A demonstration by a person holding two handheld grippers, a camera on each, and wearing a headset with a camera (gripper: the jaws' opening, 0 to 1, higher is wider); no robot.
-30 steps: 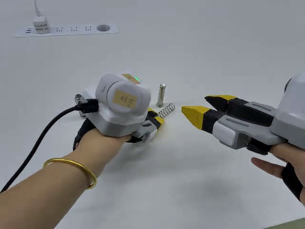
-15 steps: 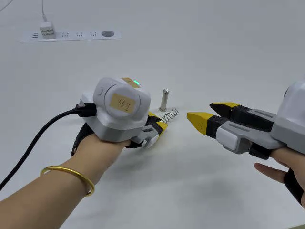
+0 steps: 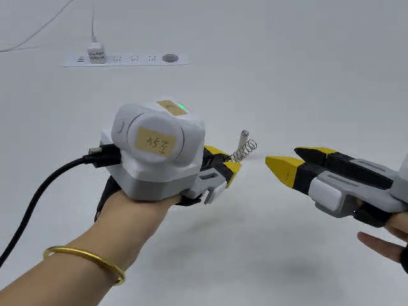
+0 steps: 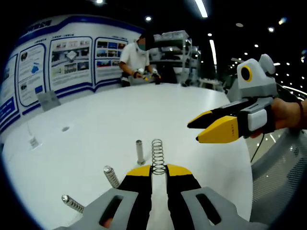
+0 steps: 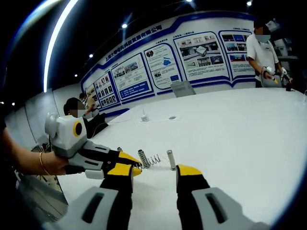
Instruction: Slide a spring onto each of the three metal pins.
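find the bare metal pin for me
In the left gripper view the bare silver metal pin stands just left of the coiled wire spring held in the left claw.

Grey left tool [image 3: 229, 167] with black cable [image 3: 64, 167], yellow tips and handwritten label [image 3: 155, 141]; gold bangle [image 3: 80, 254] worn.

White workbench [image 3: 287, 76] holds three pins [image 4: 139, 152] (two sprung), a power strip [image 3: 127, 59].

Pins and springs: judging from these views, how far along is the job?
Done: the near pin and the middle pin already carry springs. In hand: the left gripper is shut on the third spring, held up close to the bare pin. Left: slide that spring onto the bare pin. The right gripper is open and empty.
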